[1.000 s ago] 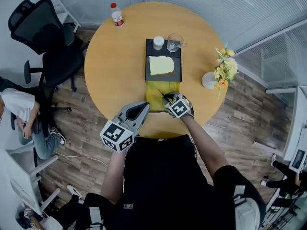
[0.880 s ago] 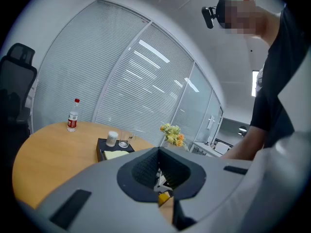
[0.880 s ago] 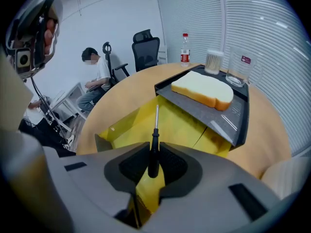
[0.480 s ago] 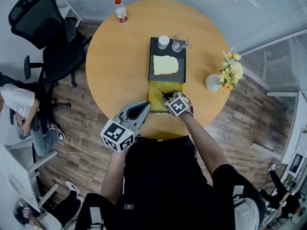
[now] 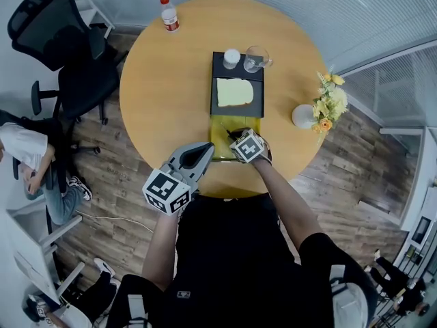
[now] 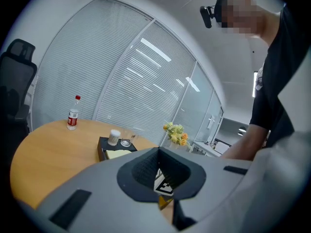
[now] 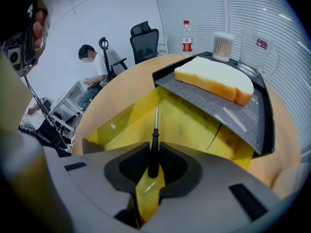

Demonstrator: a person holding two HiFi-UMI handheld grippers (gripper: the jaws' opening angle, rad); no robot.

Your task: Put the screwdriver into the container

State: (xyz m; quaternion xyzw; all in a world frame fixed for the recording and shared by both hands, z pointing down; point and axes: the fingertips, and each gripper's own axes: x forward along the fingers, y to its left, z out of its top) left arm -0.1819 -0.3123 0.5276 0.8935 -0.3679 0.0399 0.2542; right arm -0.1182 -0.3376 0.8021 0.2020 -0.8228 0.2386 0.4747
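A: Right tongs?
B: My right gripper (image 7: pixel 153 165) pinches the screwdriver (image 7: pixel 155 140) by its black handle, shaft pointing far, over the open yellow container (image 7: pixel 194 130). I hold it there so a release should drop it inside.
A: Left?
B: Left gripper (image 6: pixel 163 181) is pressed together and empty, parked at the near table (image 5: pixel 164 87) edge, left of the container, probably just kept clear.
A: Done?
B: Not yet, the screwdriver isn't released. The container sits just near of the tray (image 7: pixel 228 113).

Round table (image 5: pixel 171 80): bottle (image 5: pixel 168 16), tray (image 5: pixel 259 91), container (image 5: pixel 222 132), vase (image 5: pixel 302 117)
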